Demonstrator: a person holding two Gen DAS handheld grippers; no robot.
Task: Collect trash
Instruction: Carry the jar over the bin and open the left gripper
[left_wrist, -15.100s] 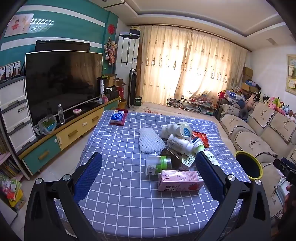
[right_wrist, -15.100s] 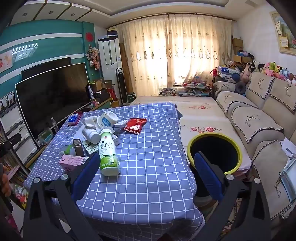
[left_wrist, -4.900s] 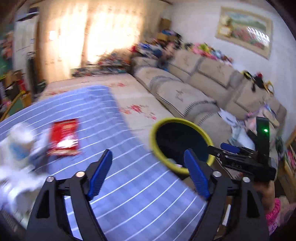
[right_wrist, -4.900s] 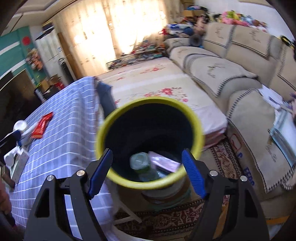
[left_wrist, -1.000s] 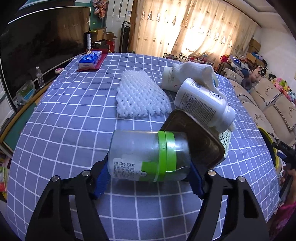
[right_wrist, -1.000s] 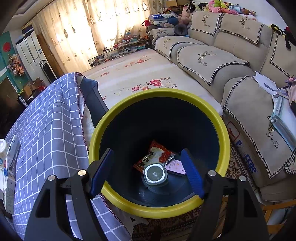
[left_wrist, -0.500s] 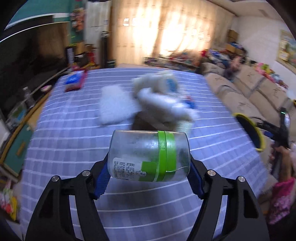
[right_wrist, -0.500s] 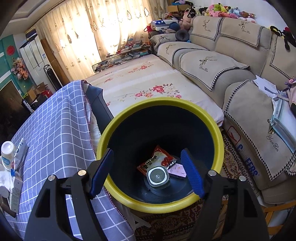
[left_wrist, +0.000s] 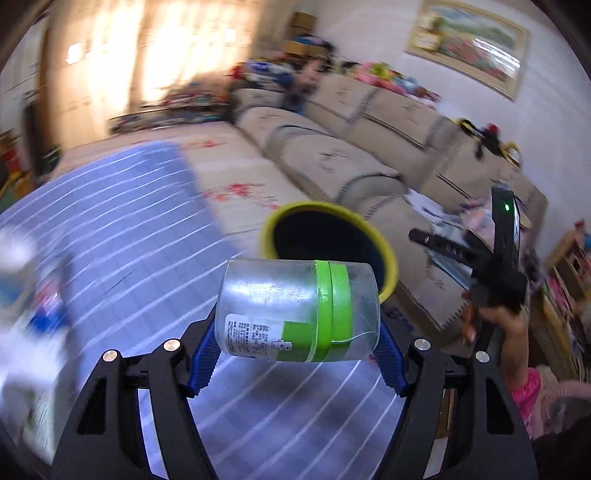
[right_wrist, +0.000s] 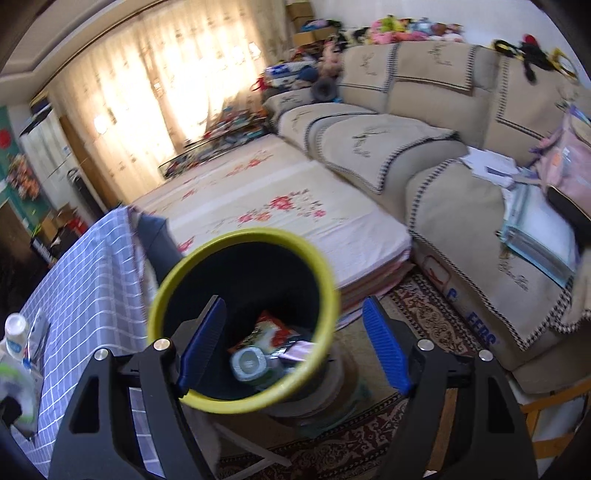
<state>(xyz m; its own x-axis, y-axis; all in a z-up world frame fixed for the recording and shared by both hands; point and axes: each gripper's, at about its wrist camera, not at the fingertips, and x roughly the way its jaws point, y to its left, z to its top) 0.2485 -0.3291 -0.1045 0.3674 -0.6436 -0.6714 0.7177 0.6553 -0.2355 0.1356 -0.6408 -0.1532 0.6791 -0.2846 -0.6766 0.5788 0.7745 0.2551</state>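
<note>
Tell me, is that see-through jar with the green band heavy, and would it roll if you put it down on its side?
Probably light: the jar looks see-through and mostly empty. It would likely roll, since it is round and the left claw holds it lying sideways. Its smooth plastic may be a bit slippery, though the ridged blue pads seem to grip both ends.

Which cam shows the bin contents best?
Right wrist. It looks down into the yellow-rimmed bin, showing a red wrapper and a round lid at the bottom. Left wrist sees only the rim and dark interior, partly behind the held jar.
</note>
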